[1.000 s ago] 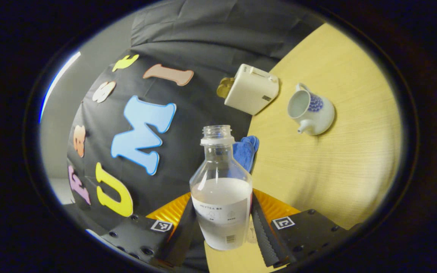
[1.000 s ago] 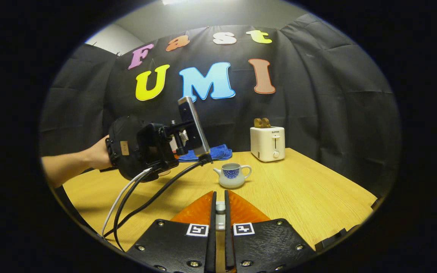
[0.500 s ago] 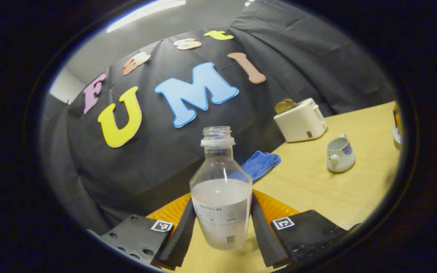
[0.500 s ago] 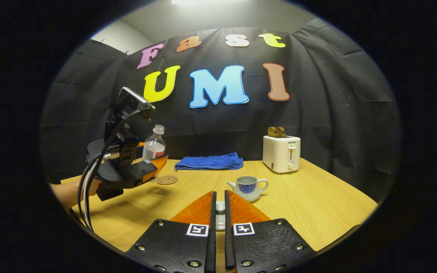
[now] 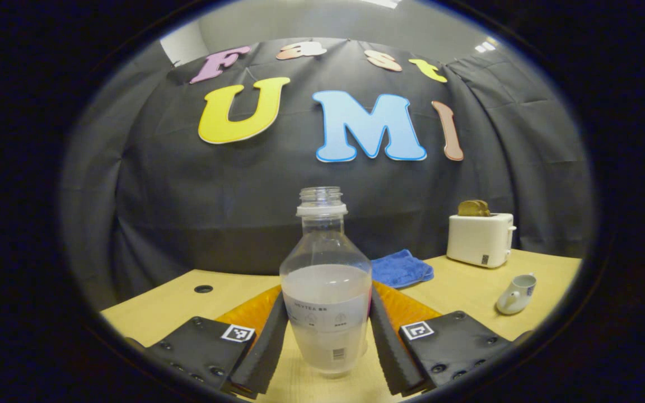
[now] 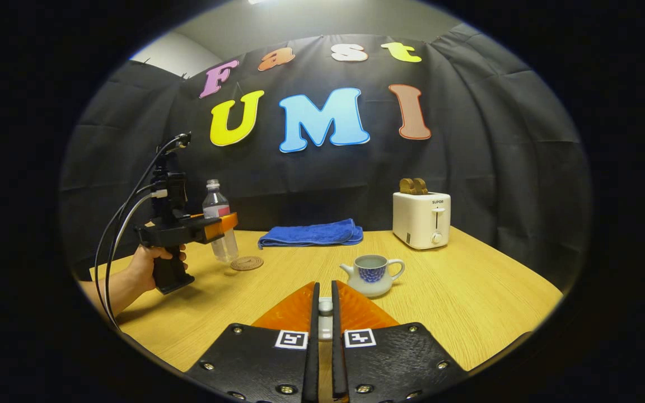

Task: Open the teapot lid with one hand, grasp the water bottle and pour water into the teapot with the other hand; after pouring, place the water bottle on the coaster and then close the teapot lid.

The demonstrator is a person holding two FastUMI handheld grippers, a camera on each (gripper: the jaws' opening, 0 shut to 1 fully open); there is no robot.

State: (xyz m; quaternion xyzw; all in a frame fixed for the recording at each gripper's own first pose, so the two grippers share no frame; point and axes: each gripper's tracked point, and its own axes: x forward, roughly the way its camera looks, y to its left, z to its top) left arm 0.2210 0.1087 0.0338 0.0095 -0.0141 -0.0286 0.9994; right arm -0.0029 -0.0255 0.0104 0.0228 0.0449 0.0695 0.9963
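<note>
The left gripper (image 5: pixel 327 341) clamps the upright water bottle (image 5: pixel 326 291) beside the coaster (image 6: pixel 246 263). The right gripper (image 6: pixel 325 330) pinches the teapot lid (image 6: pixel 326 307) above the table (image 6: pixel 468 291), near the open teapot (image 6: pixel 373 274).

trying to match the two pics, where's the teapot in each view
Left gripper view: teapot at far right on the table, small, spout pointing left.
Right gripper view: teapot near centre, just beyond the fingers, lid off.
Shared landmark: the toaster behind it.
</note>
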